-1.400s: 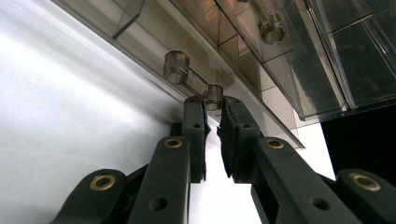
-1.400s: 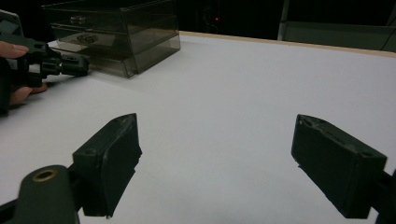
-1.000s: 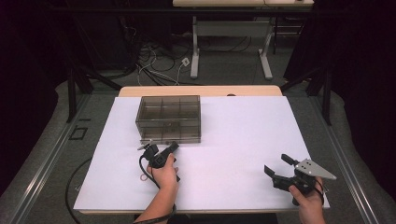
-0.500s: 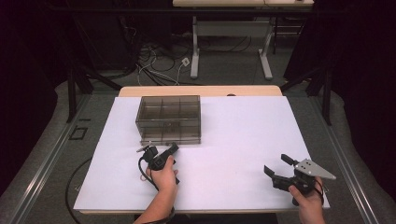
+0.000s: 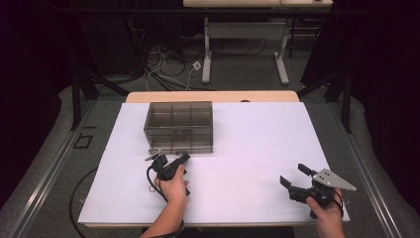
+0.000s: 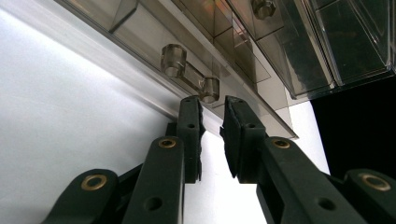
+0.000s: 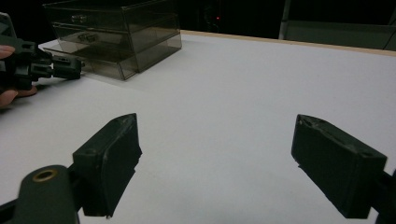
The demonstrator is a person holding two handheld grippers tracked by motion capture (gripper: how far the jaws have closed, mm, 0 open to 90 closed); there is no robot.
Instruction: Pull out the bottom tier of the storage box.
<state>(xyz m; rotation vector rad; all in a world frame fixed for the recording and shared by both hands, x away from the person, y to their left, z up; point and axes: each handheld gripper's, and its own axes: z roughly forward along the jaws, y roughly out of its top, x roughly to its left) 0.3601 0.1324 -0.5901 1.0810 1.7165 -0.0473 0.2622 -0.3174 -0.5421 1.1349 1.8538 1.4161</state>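
You held the left gripper point(image 5: 184, 156) low on the white table point(image 5: 257, 144), just in front of the smoky clear drawer box point(image 5: 179, 126), which stood near the far left part of the table with its front side toward you. In the left gripper view, your two black jaws were drawn close together, with only a narrow gap between them, and their tips were right at the small bar handle point(image 6: 190, 74) of the lower drawer. The handle sat just above the tips and I could not tell if the jaws already touched it; nothing was pinched between them. The box had two drawers, one over the other, and the handle point(image 6: 263, 8) of the upper drawer was visible at the top edge of that view. Both drawers looked pushed in. From above, dividers inside the box were visible through the clear top. Your right gripper point(image 5: 294, 179) was well apart from the box, near the front right corner of the table, and its jaws were spread wide over the bare white surface. In the right gripper view, the box point(image 7: 116, 32) and your left hand point(image 7: 10, 95) with its gripper appeared far off at the upper left.
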